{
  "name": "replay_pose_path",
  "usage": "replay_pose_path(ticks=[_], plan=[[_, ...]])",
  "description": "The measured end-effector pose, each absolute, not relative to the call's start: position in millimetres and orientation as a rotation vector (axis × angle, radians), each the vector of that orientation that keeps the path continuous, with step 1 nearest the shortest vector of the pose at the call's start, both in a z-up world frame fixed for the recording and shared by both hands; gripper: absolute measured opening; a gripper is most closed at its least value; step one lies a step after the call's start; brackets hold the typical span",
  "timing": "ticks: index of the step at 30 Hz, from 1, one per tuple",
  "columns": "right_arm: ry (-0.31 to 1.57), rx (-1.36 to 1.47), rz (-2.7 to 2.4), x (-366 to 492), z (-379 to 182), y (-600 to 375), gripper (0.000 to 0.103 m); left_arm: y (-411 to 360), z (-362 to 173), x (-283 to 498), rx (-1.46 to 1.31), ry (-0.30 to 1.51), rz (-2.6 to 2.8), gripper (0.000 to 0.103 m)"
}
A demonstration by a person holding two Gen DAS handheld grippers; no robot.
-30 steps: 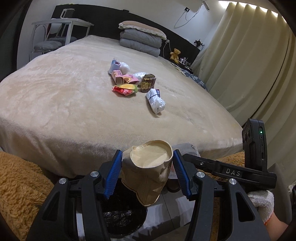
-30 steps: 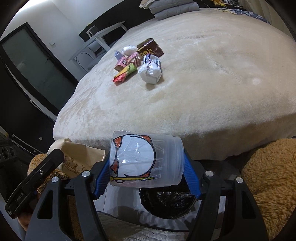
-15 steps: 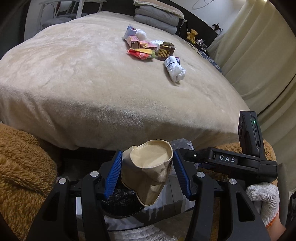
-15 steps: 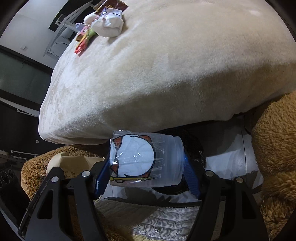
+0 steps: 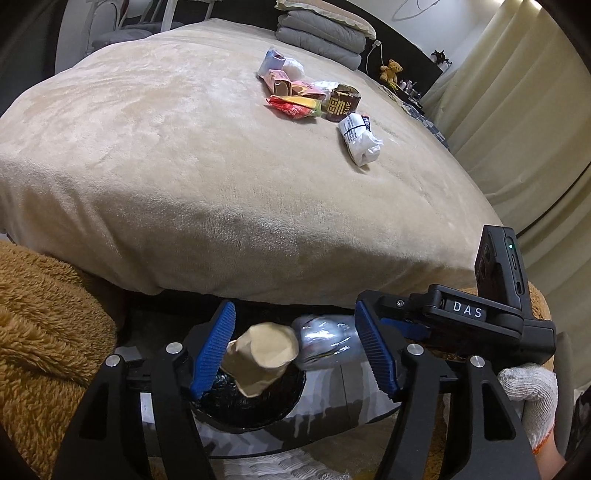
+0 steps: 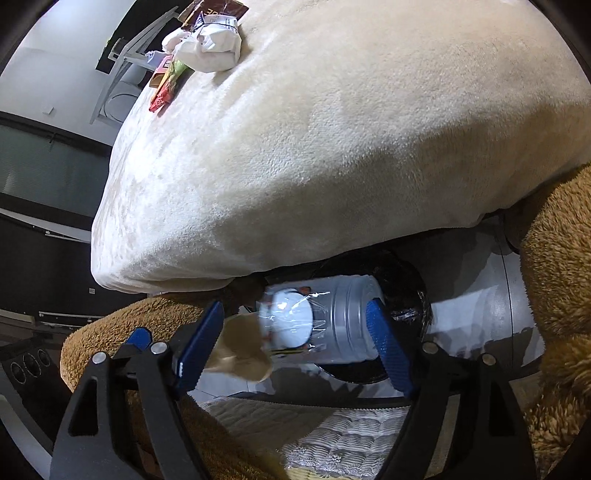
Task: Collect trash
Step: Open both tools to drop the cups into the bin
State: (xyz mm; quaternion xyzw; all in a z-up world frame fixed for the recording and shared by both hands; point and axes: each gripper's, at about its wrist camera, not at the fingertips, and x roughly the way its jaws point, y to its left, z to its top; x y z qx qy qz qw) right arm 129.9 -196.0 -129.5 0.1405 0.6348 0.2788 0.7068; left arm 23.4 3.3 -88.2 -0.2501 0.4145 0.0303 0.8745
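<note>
My left gripper (image 5: 293,332) hangs over a black-lined bin (image 5: 251,406) at the foot of the bed. Its jaws are opening, and the crumpled tan paper cup (image 5: 262,356) drops loose between them, leaning near the left pad. My right gripper (image 6: 295,321) is beside it over the same bin (image 6: 406,288), jaws opening too. The clear plastic cup (image 6: 317,325) with a white lid slips free between its pads. Both cups show in each view: the plastic cup (image 5: 325,343) and the paper cup (image 6: 240,354). Several wrappers (image 5: 306,99) and a white packet (image 5: 360,138) lie on the bed.
The beige bed (image 5: 184,166) overhangs the bin. Brown plush fabric (image 5: 40,325) flanks the bin on both sides. A gloved hand (image 5: 528,387) holds the right gripper. A white textured mat (image 6: 343,439) lies below. Curtains (image 5: 517,92) hang at the right, pillows (image 5: 321,33) at the head.
Both grippers tipped down over the bin, then their jaws widened. The paper cup and the plastic cup left the pads and sank toward the bin mouth.
</note>
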Motion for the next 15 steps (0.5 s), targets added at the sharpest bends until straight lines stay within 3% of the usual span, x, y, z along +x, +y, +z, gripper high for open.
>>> replay_pose_path(ticks=[15], plan=[[1.331, 0.265, 0.626, 128, -110, -194, 0.079, 8, -81, 19, -0.537, 0.822, 0.065, 0.065]])
